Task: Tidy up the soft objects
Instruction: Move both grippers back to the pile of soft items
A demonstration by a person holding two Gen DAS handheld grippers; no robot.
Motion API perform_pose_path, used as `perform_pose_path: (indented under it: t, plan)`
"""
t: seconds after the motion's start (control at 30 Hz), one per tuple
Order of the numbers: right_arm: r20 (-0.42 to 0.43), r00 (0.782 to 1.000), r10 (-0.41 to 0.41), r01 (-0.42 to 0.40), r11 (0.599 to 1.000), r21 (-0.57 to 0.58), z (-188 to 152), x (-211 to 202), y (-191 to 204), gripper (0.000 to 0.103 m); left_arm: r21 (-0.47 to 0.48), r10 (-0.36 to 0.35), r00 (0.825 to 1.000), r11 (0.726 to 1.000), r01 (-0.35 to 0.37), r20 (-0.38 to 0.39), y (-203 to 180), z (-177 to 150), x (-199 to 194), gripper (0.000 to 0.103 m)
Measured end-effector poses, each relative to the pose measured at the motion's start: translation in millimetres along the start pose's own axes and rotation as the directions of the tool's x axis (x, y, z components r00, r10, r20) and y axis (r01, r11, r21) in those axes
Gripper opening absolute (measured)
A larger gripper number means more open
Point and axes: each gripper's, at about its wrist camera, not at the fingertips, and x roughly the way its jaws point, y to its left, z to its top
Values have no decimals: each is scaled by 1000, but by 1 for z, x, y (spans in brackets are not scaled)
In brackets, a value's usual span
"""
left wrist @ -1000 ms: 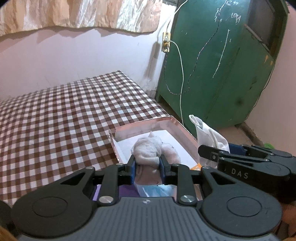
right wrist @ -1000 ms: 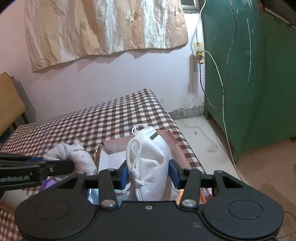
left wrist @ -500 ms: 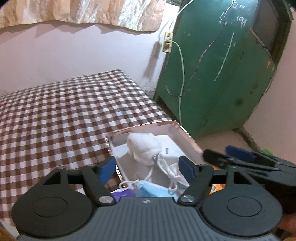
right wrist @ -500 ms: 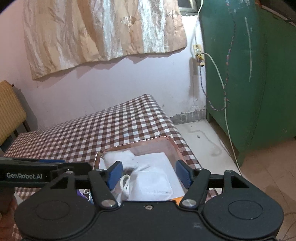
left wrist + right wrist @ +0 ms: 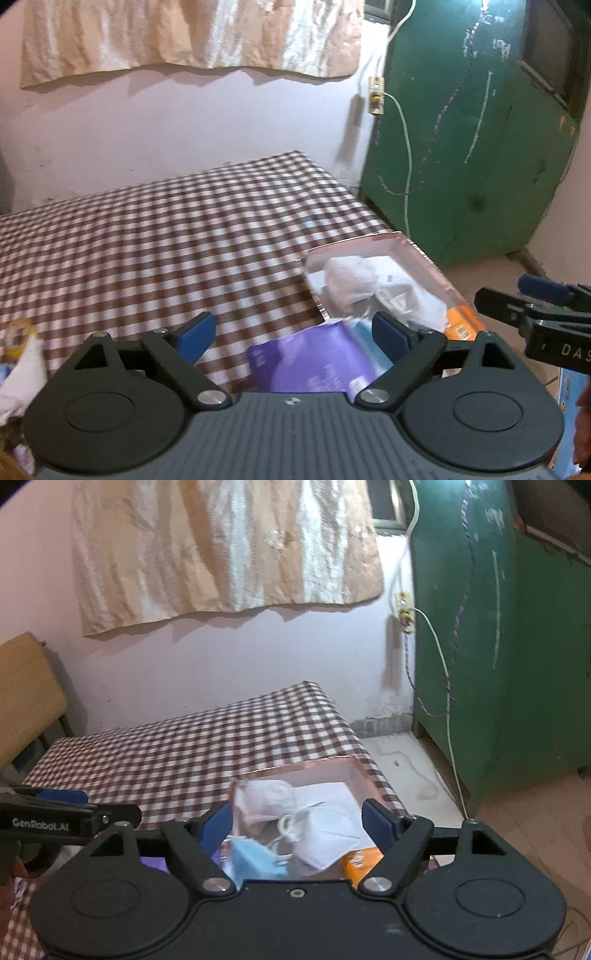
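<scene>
Tools opening over a pink box of soft things on a checked bed.

Left tool (image 5: 293, 330) and right tool (image 5: 297, 821) both have their jaws spreading apart, with nothing gripped between them. The pink box (image 5: 360, 771) sits at the bed's (image 5: 155, 240) near corner and holds a white cloth bundle (image 5: 266, 799), a white mask (image 5: 327, 840), a blue mask (image 5: 253, 860) and an orange packet (image 5: 360, 860). A purple packet (image 5: 310, 360) lies just beside the box.
</scene>
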Motion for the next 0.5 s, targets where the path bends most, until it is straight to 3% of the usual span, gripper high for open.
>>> perform_pose_path:
  t: [0.2,0.5]
  plan:
    - [-8,999,42,-42,998,-42,-4,-11,40,90,-26,50,999,998,-50,15,27,-12,-26,100]
    - [-37,992,123,-126,988,-89,-16,-15,104,90,-89,121,992,989,-119,16,69,-30,-56,101]
